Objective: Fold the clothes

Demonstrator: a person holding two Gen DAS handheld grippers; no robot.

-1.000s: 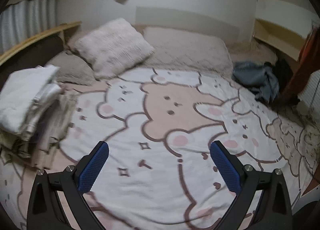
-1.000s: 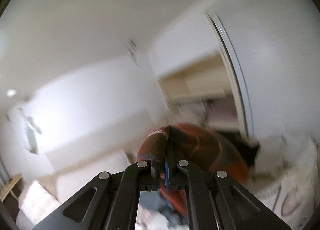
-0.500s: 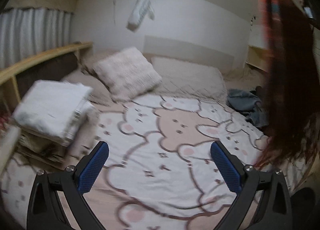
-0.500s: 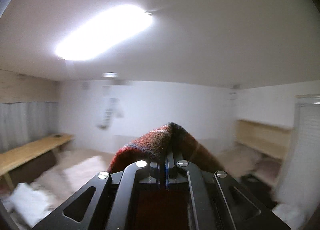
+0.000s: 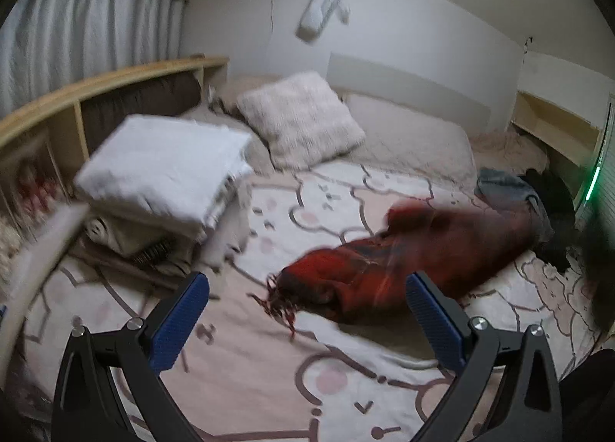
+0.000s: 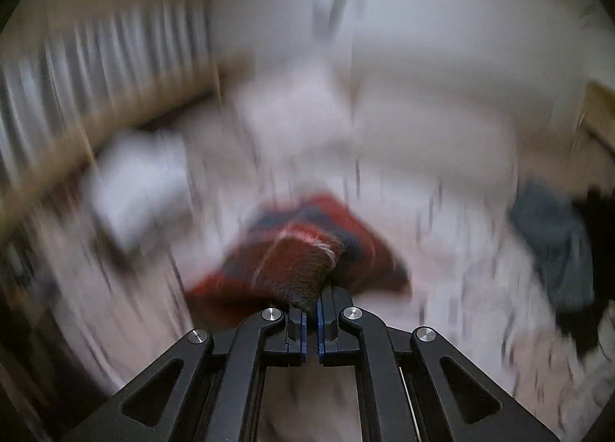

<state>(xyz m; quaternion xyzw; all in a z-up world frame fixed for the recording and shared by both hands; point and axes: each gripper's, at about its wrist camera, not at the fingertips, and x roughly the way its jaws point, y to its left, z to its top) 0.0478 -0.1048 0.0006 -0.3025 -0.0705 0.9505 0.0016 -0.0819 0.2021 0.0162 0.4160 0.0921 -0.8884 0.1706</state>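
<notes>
A red plaid fringed cloth point(image 5: 403, 265) lies bunched on the bear-print bedspread point(image 5: 269, 376), blurred by motion. My left gripper point(image 5: 307, 315) is open and empty, just short of the cloth's fringed end. My right gripper point(image 6: 312, 330) is shut on an edge of the red plaid cloth point(image 6: 303, 257), whose rest hangs down toward the bed; that view is heavily blurred.
A stack of folded white and beige clothes point(image 5: 165, 188) sits at the bed's left. A fluffy pillow point(image 5: 300, 119) lies at the head. A grey and black clothes pile point(image 5: 530, 203) lies at the right. A wooden shelf point(image 5: 96, 95) runs along the left.
The red cloth hung high from my right gripper and has swung down onto the bedspread. The right gripper has tipped from facing the ceiling toward the bed.
</notes>
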